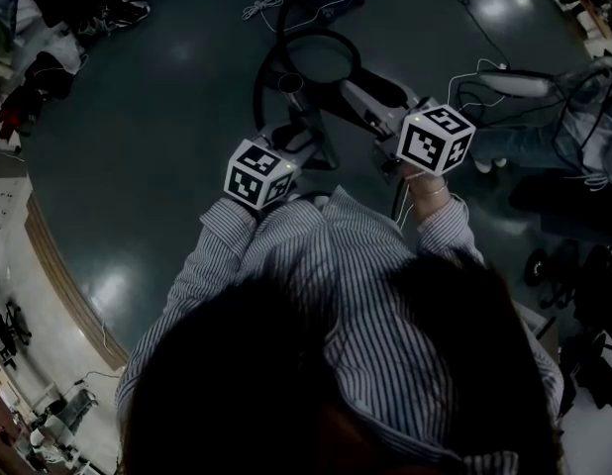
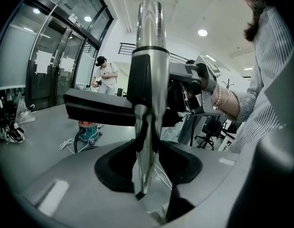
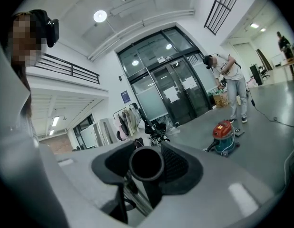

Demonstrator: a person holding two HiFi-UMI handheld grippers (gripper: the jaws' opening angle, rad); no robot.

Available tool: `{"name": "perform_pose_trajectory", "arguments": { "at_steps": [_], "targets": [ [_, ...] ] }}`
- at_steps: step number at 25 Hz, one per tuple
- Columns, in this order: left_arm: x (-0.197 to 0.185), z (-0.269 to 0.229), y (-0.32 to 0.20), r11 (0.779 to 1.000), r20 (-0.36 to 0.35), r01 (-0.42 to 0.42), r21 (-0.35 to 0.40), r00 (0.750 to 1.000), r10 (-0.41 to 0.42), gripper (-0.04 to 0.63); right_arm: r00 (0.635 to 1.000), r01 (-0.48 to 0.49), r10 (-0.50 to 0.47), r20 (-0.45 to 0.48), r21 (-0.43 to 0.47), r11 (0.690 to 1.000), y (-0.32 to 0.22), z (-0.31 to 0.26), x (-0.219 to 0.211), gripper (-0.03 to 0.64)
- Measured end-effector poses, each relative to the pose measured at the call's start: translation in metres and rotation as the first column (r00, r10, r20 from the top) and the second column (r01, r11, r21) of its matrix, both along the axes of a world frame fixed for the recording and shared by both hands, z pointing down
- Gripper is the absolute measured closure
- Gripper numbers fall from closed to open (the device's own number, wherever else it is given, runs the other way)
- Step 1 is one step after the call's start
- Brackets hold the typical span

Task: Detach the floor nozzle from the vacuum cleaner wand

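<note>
Left tool: clenched on upright chrome wand, below its black collar.
Floor nozzle: black bar crosswise just behind the wand; joint not discernible.
Right tool: clenched on black open-mouthed tube.
Surroundings: black hose loop beyond both tools. Red canister vacuum, white cable and standing person are well apart.

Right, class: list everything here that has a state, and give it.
left gripper: fingers shut on wand
wand: held off floor
floor nozzle: raised, off floor
right gripper: fingers shut on black tube
black tube: end open, nothing plugged in
red vacuum cleaner: standing on floor
</note>
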State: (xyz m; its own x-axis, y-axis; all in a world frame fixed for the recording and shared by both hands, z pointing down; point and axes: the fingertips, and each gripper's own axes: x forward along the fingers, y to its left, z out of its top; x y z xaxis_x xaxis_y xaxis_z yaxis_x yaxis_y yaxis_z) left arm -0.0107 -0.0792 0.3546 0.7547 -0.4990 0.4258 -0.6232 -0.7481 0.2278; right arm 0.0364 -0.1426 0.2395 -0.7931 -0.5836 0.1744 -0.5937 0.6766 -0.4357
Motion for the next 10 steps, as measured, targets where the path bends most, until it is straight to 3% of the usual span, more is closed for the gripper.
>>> {"name": "perform_pose_trajectory", "arguments": {
  "at_steps": [10],
  "targets": [
    [0.0013,-0.0012,0.0022,1.000,-0.001,-0.012,-0.001,1.000,0.012,0.437,1.000,0.007,-0.007,-0.012,0.005,1.000,0.0021,-0.0002,-0.0032,0.440]
  ]
}}
